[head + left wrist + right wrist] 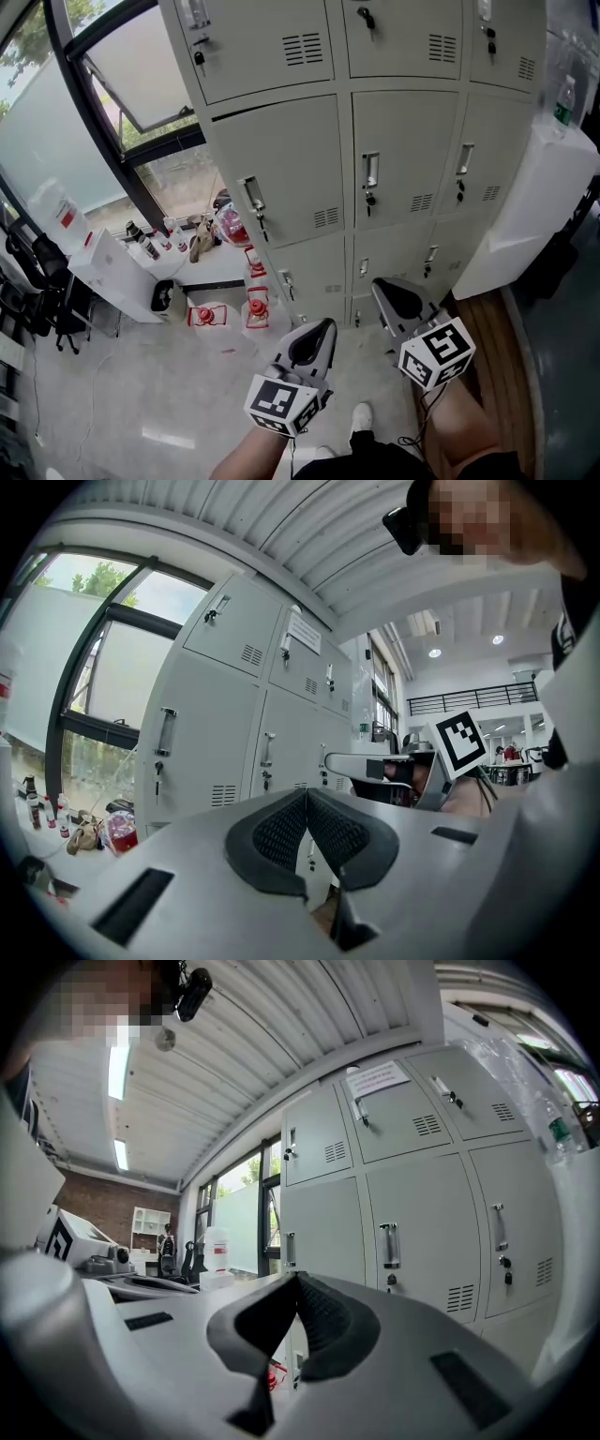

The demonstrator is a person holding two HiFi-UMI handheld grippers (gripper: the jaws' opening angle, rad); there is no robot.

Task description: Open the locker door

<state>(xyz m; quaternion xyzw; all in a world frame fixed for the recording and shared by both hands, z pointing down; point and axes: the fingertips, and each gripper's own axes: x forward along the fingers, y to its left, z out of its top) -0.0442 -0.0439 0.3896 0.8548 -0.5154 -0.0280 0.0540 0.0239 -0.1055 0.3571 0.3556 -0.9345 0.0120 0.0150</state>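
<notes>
Pale glossy floor [159,394] carries the grey lockers [375,169], a low white counter [120,286] by the window with small bottles [141,239] on top, a black bin [162,296] beside it, red-and-white containers [258,305] near the locker base, and black chairs [52,309] at far left.

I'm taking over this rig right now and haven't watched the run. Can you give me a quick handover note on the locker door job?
Left tool: shut, empty, held level and short of the lockers.
Right tool: shut, empty, also clear of them.
Lockers: straight ahead, and every one in view looks closed. Each has an upright handle on its front.
Done: nothing on the door yet.
Left: I can't tell which door is meant. Probably bring one tool up, open it, grip a handle and pull.
</notes>
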